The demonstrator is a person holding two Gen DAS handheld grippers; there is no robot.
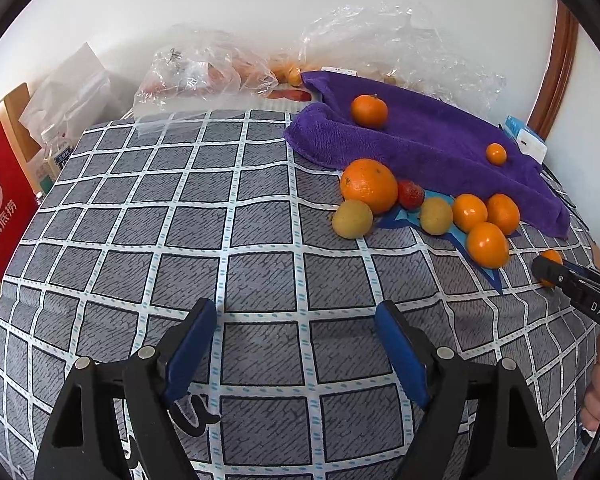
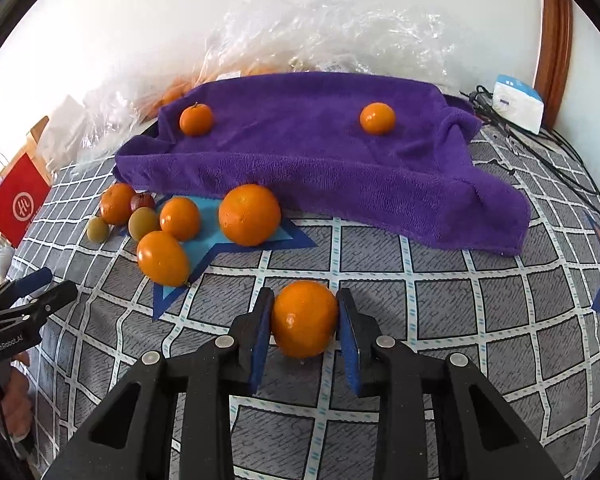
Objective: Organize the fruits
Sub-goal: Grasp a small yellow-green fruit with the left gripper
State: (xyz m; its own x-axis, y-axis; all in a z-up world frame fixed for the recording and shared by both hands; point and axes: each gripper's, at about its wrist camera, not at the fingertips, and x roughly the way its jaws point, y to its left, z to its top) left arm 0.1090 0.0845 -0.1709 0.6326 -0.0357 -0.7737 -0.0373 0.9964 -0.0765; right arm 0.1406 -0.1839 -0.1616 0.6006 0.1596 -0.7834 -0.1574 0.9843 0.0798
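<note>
A purple towel [image 2: 320, 160] drapes the checkered worktop [image 2: 480, 312], two tangerines resting on it. Near its front edge, the right hand-held gripper [image 2: 305, 312] clamps a small orange [image 2: 304, 320]; the left hand-held gripper [image 1: 296, 320] hangs released, empty.

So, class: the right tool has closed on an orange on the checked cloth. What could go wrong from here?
1. The orange is round and smooth, and the right tool grips only its sides, so it might slip out when lifted.
2. The loose fruit cluster sits close by on the blue star; a sweep could set it rolling.
3. The purple towel lies bunched, so fruit placed there may roll.
</note>
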